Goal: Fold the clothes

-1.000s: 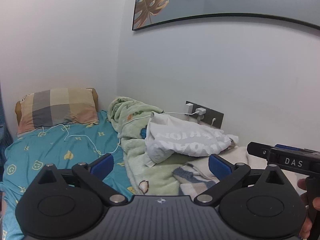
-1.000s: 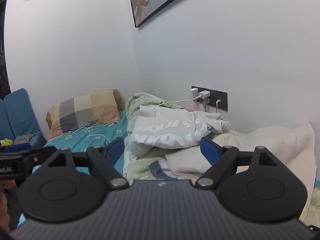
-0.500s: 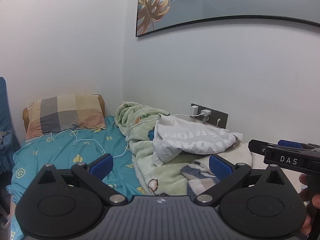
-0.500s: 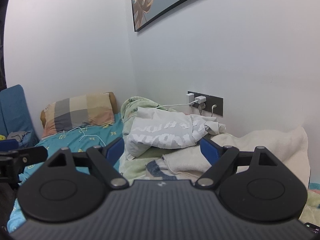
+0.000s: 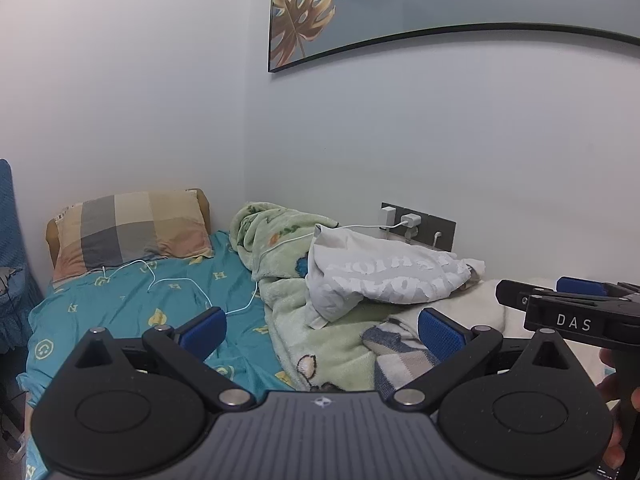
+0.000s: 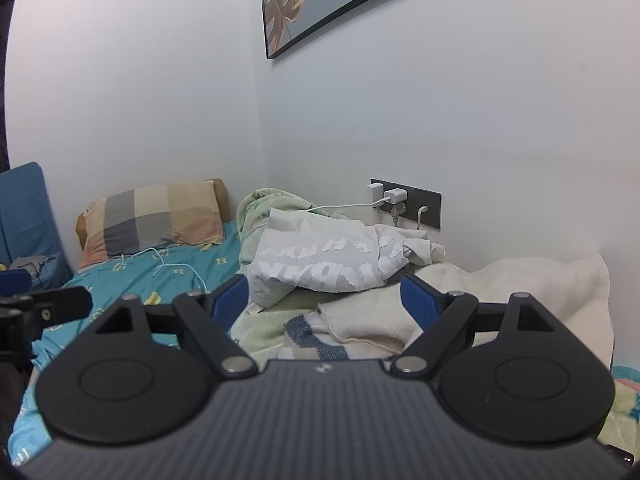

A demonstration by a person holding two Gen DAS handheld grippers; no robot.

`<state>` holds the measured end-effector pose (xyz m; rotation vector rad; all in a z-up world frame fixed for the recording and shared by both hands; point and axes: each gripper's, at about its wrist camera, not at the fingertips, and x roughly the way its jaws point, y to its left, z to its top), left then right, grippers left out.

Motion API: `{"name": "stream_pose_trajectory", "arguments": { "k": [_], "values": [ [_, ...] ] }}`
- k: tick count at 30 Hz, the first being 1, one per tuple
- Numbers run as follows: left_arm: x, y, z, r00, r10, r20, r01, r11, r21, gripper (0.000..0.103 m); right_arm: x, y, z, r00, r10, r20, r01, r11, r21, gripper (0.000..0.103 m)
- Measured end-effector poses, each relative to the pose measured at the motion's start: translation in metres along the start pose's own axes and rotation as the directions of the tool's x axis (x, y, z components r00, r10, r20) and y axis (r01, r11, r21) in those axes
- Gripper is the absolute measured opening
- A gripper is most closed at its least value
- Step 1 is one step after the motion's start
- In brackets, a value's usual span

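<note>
- On the far left, the pillow (image 5: 128, 232) is left alone.
- A white cable (image 5: 188, 284) is trailed across the sheet; it could be snagged.
- The left gripper (image 5: 320, 330) is held wide, empty.
- The crumpled white shirt (image 6: 324, 260) is piled on the green blanket (image 5: 296, 320), near the wall socket (image 6: 404, 204); the plugged charger could be yanked.
- The right gripper (image 6: 326, 298) is spread wide, nothing gripped.

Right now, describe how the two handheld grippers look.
Both match: the left gripper and right gripper have a ribbed dark grey body, black linkage arms on two round black discs with silver pivot pins, and blue fingers. In the left wrist view the right one's side bears white letters "DAS".
</note>
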<state>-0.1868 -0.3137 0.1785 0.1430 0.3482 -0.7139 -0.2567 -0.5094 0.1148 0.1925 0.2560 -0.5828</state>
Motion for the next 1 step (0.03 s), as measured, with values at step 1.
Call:
{"name": "stream_pose_trajectory", "arguments": {
  "k": [1],
  "values": [
    [0.0004,0.0000,-0.0003,1.000,0.002,-0.001,-0.002,1.000,0.000,0.103,-0.0008,0.0004,-0.0006,1.000,-0.001,0.001,0.001,1.000,-0.002,0.084]
  ]
}}
